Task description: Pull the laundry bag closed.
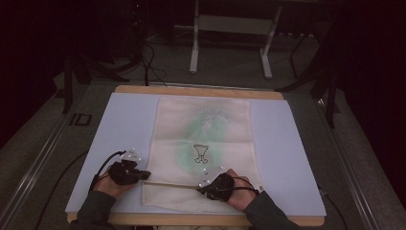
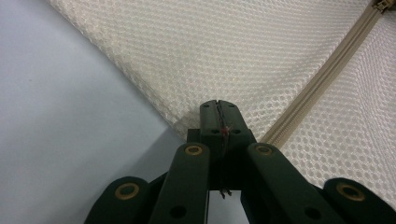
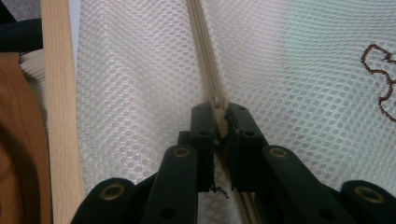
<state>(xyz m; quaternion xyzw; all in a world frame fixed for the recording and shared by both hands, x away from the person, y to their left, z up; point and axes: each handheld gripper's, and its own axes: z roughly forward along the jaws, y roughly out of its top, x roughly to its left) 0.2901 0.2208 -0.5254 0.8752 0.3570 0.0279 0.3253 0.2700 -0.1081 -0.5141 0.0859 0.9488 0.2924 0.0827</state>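
High view: a cream mesh bag [image 1: 203, 148] lies flat on a pale blue mat [image 1: 282, 148] that covers the wooden bench [image 1: 196, 90]. Something green with a dark outline drawing [image 1: 201, 153] shows through the mesh near the bag's middle. A zipper [image 1: 172, 183] runs across the bag near its near edge. The left claw [image 1: 143, 175] sits at the bag's left edge, at the zipper's left end. The right claw [image 1: 200, 188] sits on the zipper line, right of the bag's middle. Both hands rest low on the mat, forearms entering from the bottom. Cables trail from each gripper.

Left gripper view: the left claw [image 2: 218, 109] is together, its tips pinching the bag's mesh edge [image 2: 187, 122] right where it meets the mat [image 2: 70, 121]. The zipper [image 2: 327, 79] runs diagonally away to the upper right, just beside the tips; a pull [image 2: 382, 4] shows at the top corner, partly cut off.

Right gripper view: the right claw [image 3: 219, 112] is clamped on the zipper slider [image 3: 218, 105]; a cream tab sits between the tips. The zipper tape [image 3: 201, 42] continues straight ahead from the tips. Mesh [image 3: 130, 93] spreads on both sides; green tint and a brown outline [image 3: 380, 74] show at the right. The bench's wooden edge [image 3: 60, 116] runs along the left.
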